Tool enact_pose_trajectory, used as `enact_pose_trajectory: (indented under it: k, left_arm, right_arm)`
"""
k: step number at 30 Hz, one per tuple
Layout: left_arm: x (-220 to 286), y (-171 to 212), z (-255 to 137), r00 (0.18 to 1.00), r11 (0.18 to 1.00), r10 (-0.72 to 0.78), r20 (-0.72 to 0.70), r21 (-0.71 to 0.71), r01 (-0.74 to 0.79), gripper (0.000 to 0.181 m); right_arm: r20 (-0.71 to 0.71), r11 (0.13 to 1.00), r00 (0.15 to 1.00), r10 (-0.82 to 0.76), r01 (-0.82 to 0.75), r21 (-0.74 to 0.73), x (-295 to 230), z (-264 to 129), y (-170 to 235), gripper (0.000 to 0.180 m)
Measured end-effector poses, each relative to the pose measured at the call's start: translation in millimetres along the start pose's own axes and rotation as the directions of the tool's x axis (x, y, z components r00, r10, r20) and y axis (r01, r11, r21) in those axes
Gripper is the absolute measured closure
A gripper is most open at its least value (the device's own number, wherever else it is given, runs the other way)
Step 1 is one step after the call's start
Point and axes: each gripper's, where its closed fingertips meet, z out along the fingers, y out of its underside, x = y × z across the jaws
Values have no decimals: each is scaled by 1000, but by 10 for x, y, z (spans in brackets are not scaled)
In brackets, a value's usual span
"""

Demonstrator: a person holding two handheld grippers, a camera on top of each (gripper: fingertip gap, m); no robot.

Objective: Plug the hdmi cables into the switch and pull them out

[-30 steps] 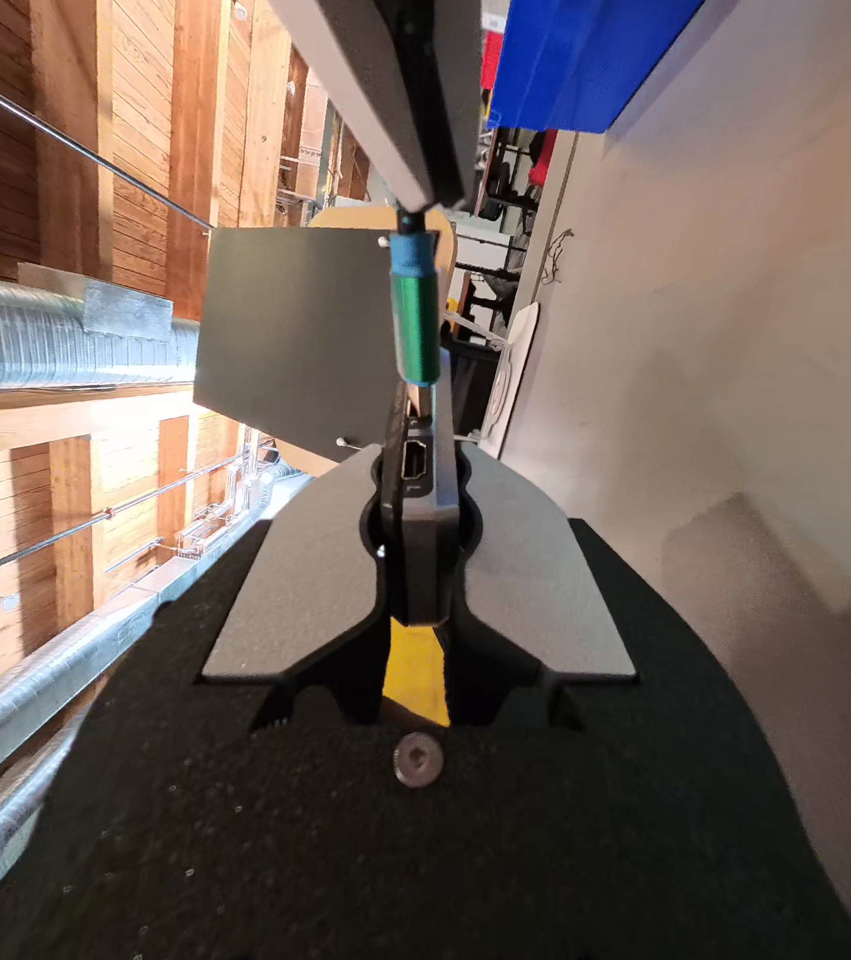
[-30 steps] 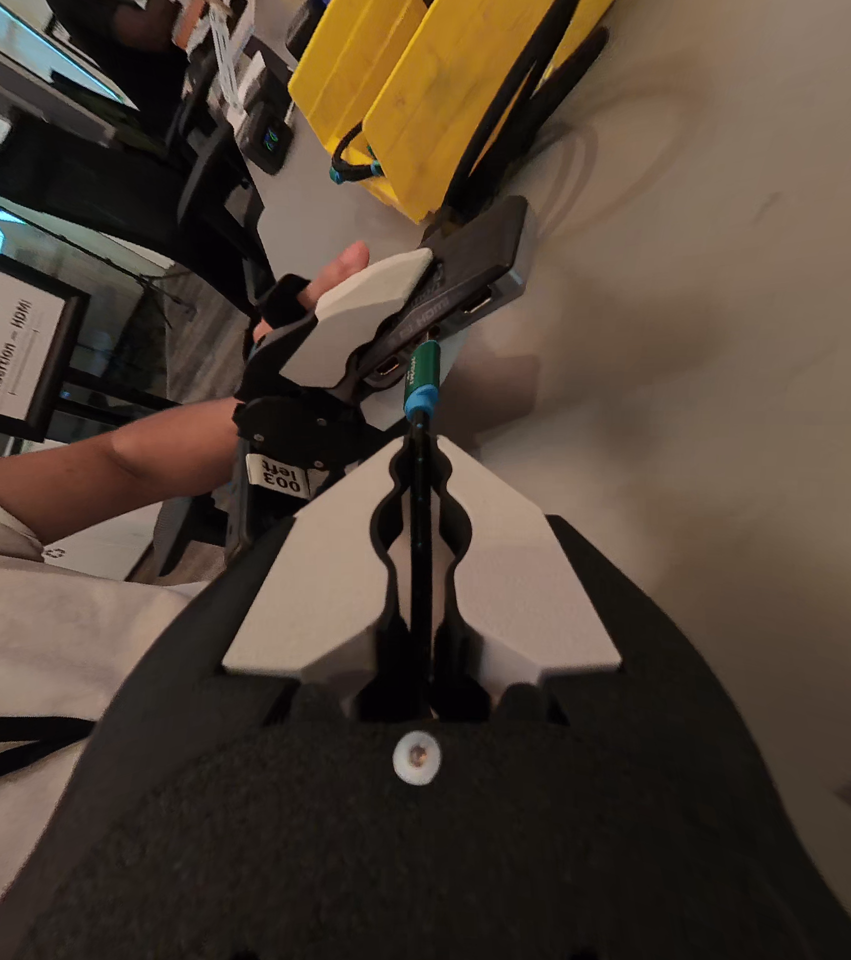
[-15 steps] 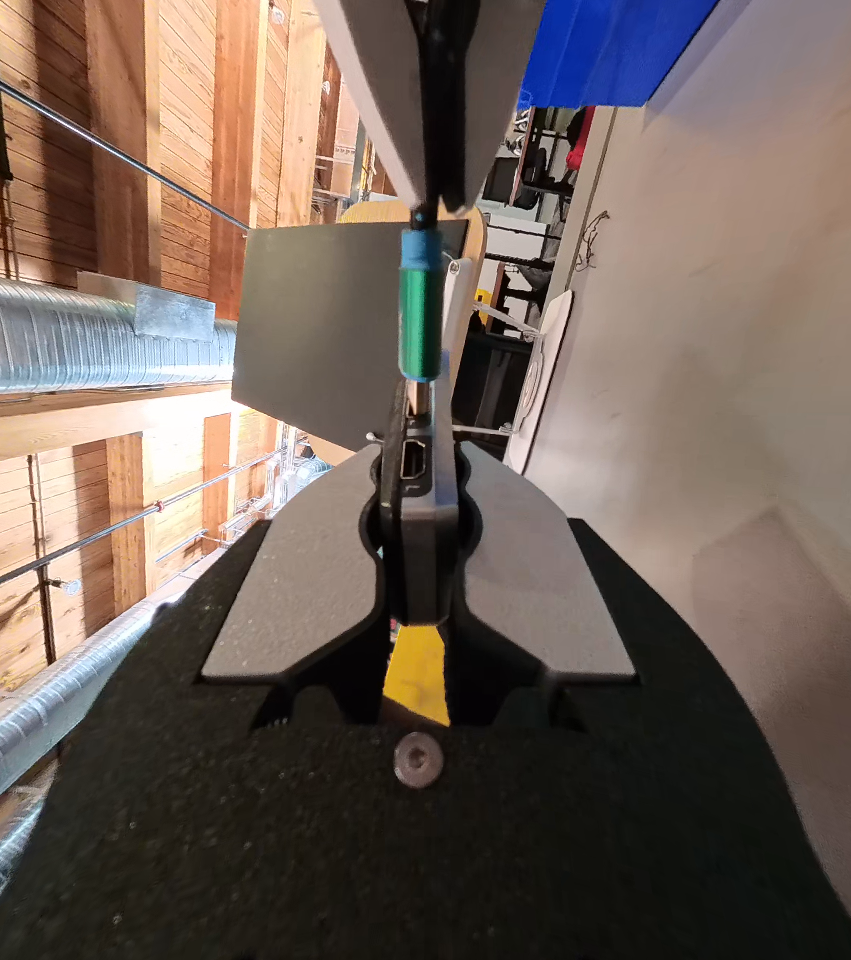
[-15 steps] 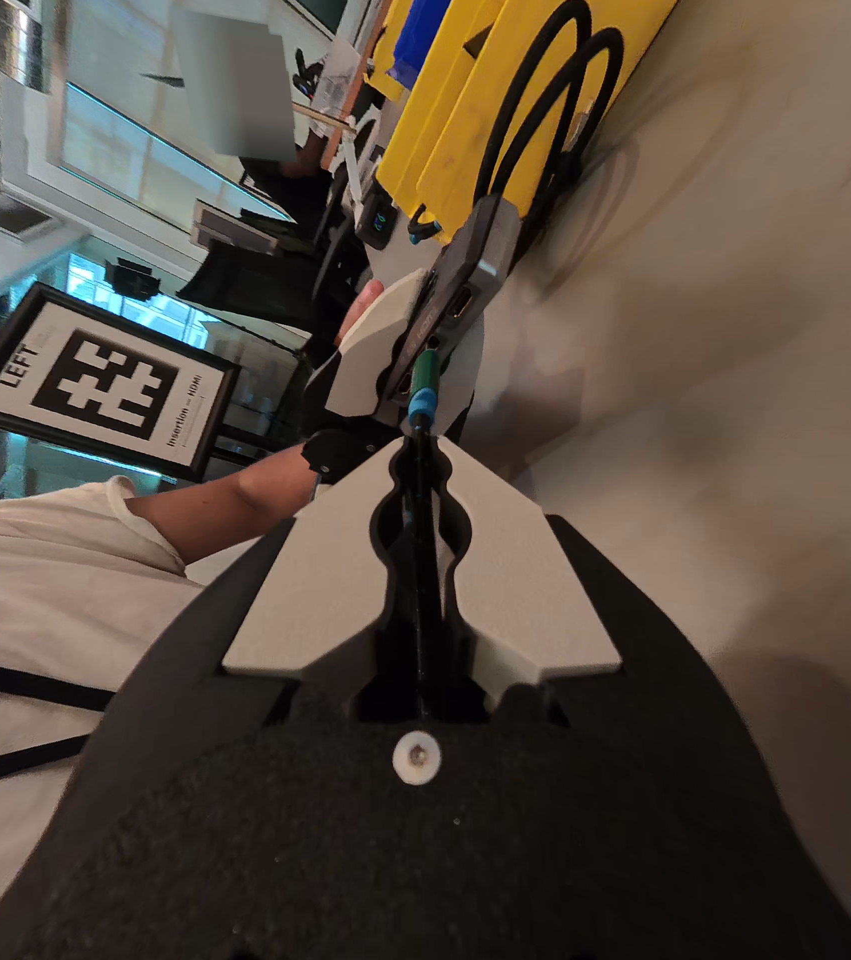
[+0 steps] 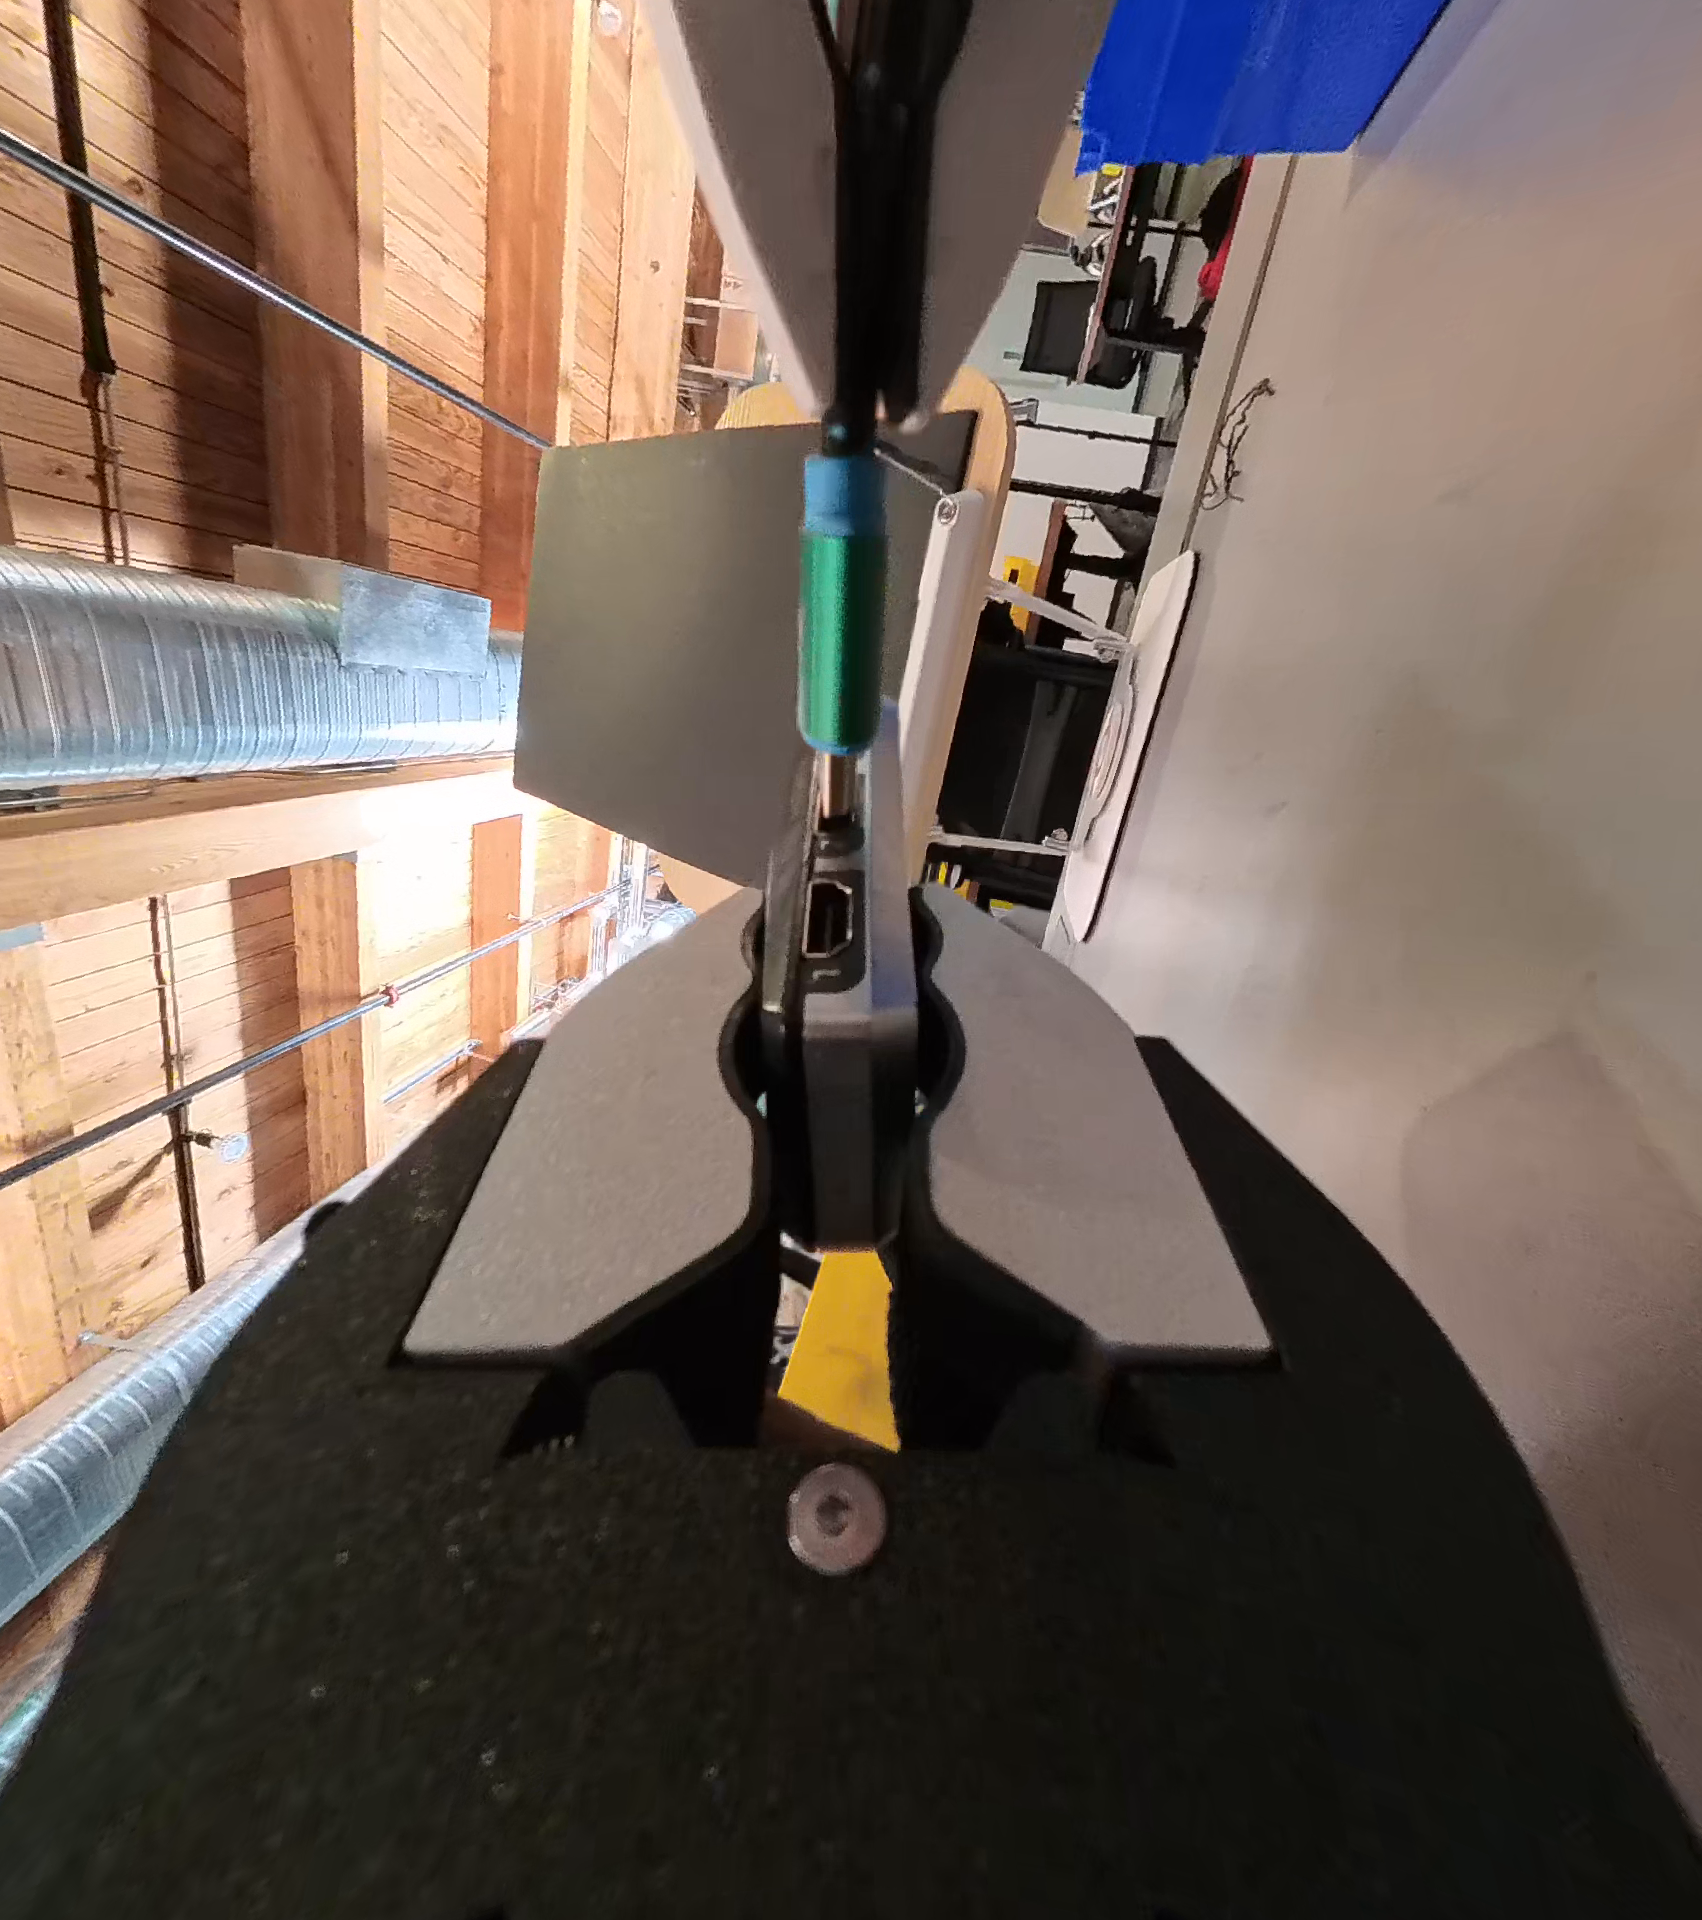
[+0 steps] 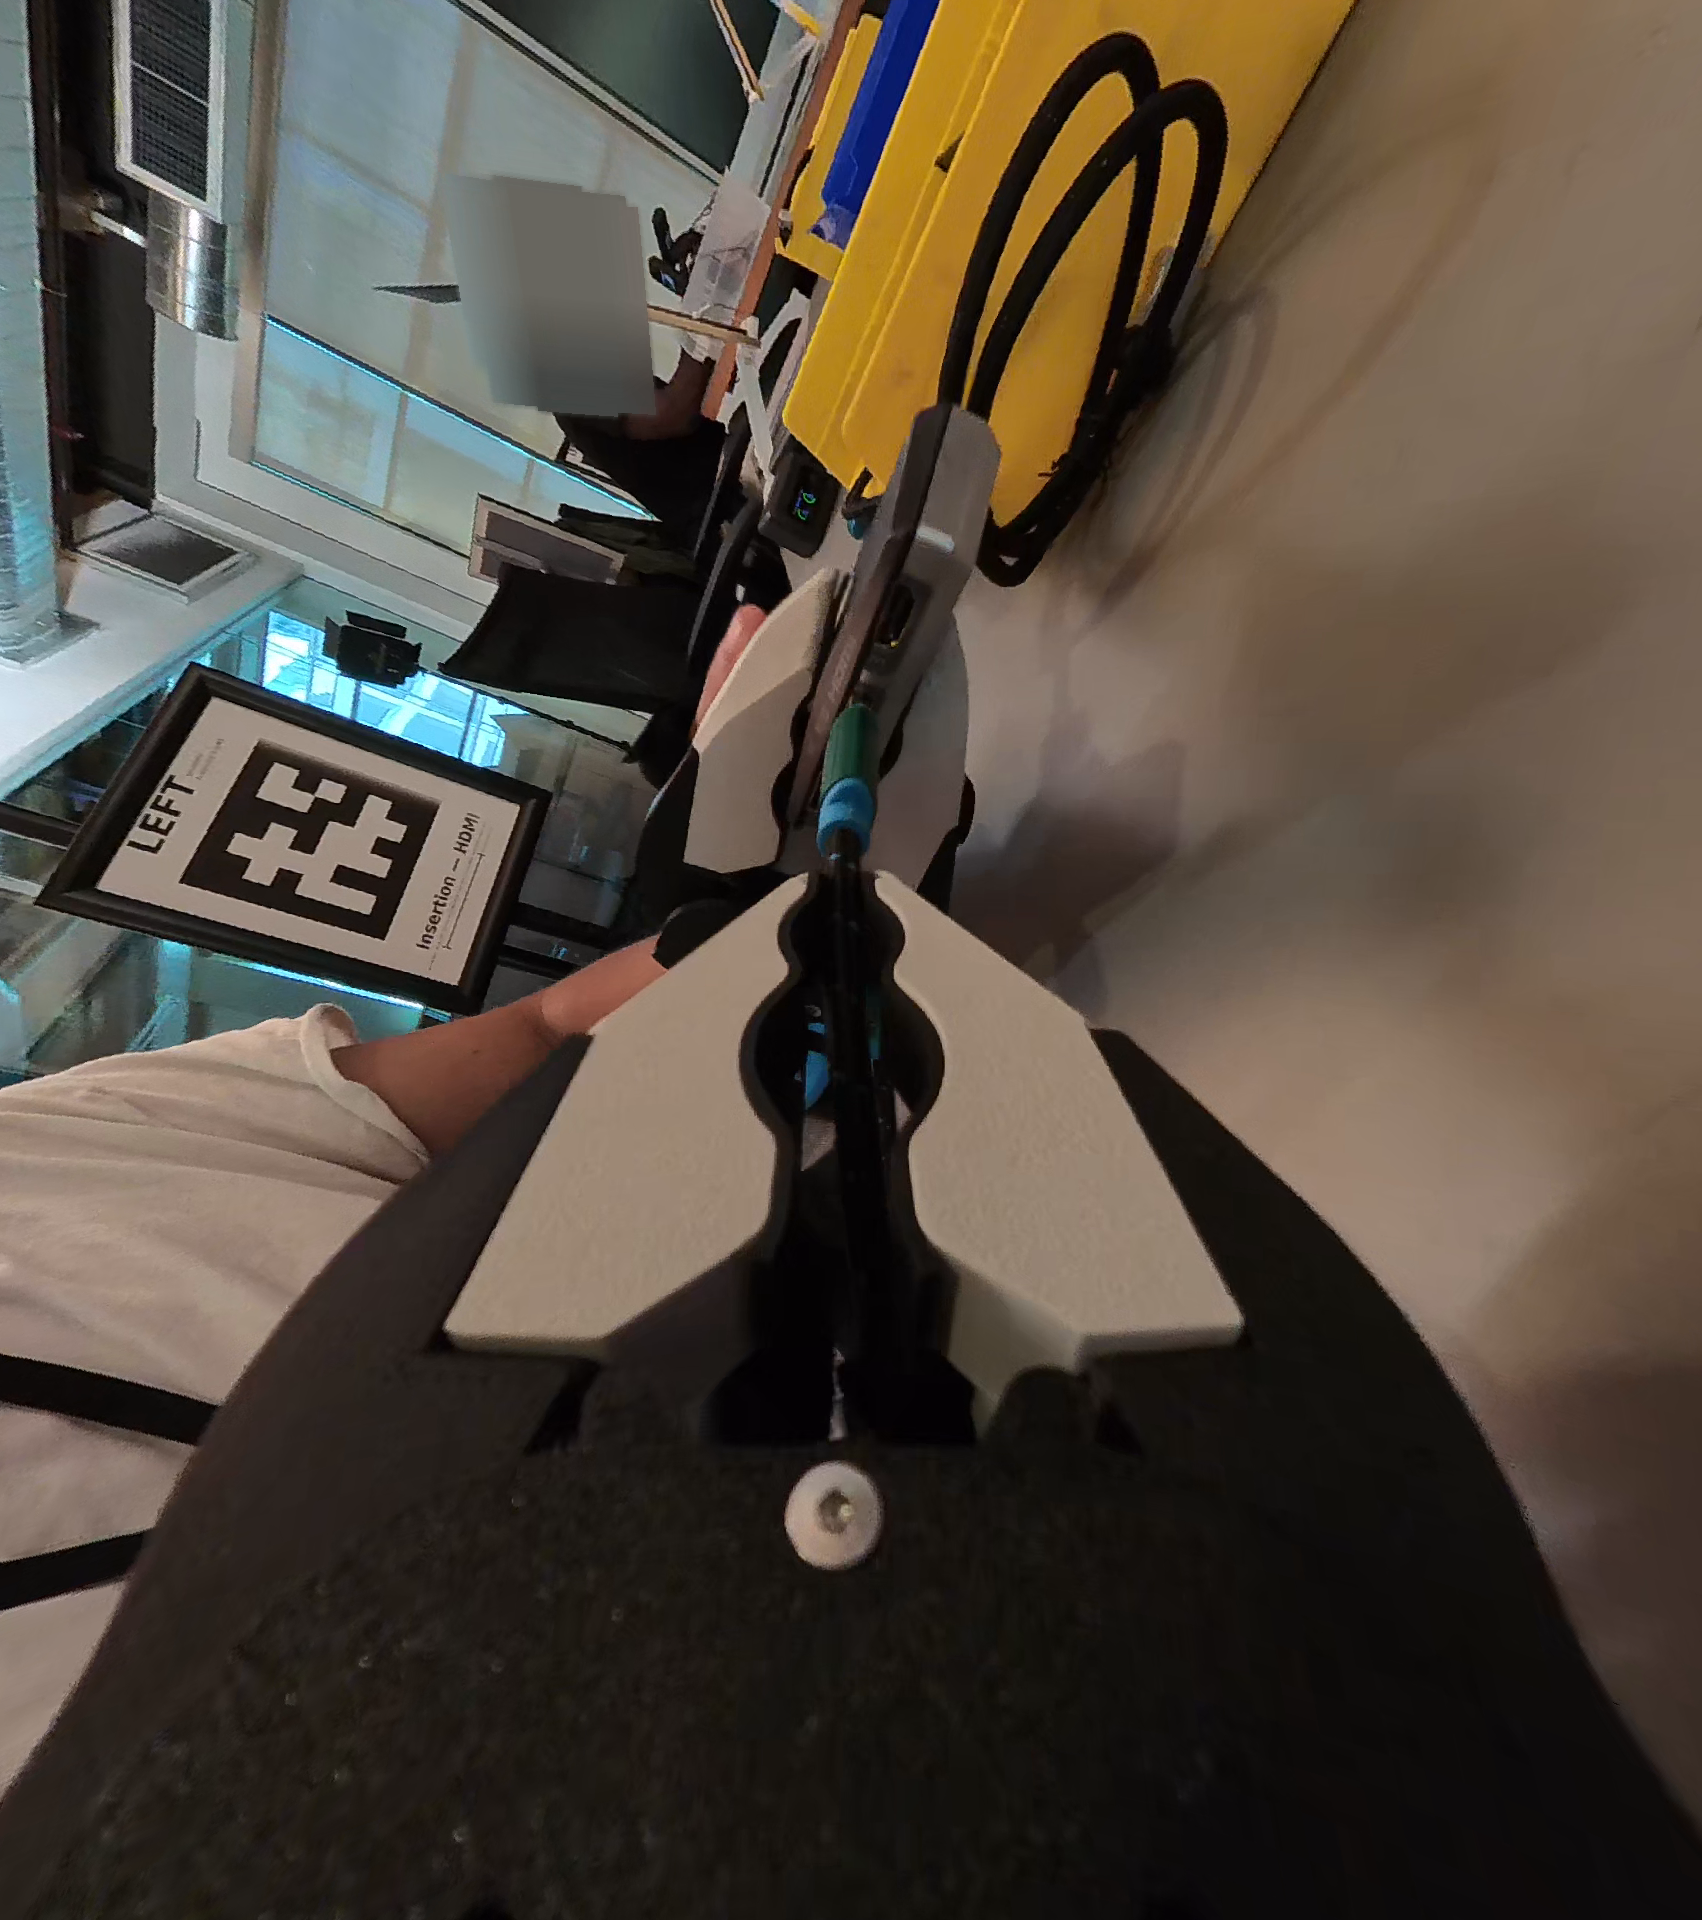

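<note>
My left gripper [image 5: 834,914] is shut on the dark grey HDMI switch [image 5: 842,1091], held edge-on in the air; an empty port [image 5: 826,916] faces me. My right gripper [image 6: 842,883] is shut on the black cable [image 6: 852,1101] just behind its green and blue plug [image 6: 845,764]. The plug's metal tip [image 5: 839,790] sits at the switch's far port, partly in it; how deep I cannot tell. In the left wrist view the plug [image 5: 839,623] hangs down from the right gripper [image 5: 862,410]. In the right wrist view the switch [image 6: 914,561] sticks out of the left gripper [image 6: 857,717].
A pale tabletop [image 6: 1449,727] lies along the right side of both views. Yellow bins [image 6: 940,239] with a coiled black cable [image 6: 1086,312] stand beyond the switch. A framed marker sign [image 6: 307,831] stands at left. A blue bin [image 5: 1231,73] is beyond the right gripper. A person's arm [image 6: 535,1013] holds the left gripper. Tip to tip, the grippers are about 7 centimetres apart.
Both grippers have swung together, so the backgrounds shifted; the switch turned more edge-on in the right wrist view. The plug stays at the switch's port, and both grips are unchanged.
</note>
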Motion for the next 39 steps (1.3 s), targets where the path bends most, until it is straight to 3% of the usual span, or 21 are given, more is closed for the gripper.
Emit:
enact_pose_trajectory:
  k: [12,31,35,37,39]
  left_arm:
    - [-81,107,29,999,999,1,32,-48,0,159]
    - [10,81,70,998,997,55,7,-49,-55,160]
    - [58,35,56,999,999,38,-31,-25,-39,160]
    - [81,34,65,994,998,-68,-87,-19,67,159]
    - [35,49,76,982,987,-160,-102,-33,157,159]
  right_arm:
    - [137,986,981,141,-151,65,-59,130,-34,175]
    - [-17,990,992,122,-121,77,9,136,-22,174]
    - [-154,999,988,-28,33,34,43,169,0,174]
    - [-256,982,949,-185,187,-13,53,160,-26,172]
    - [-235,958,929,-286,284,-42,-137,139,-79,152]
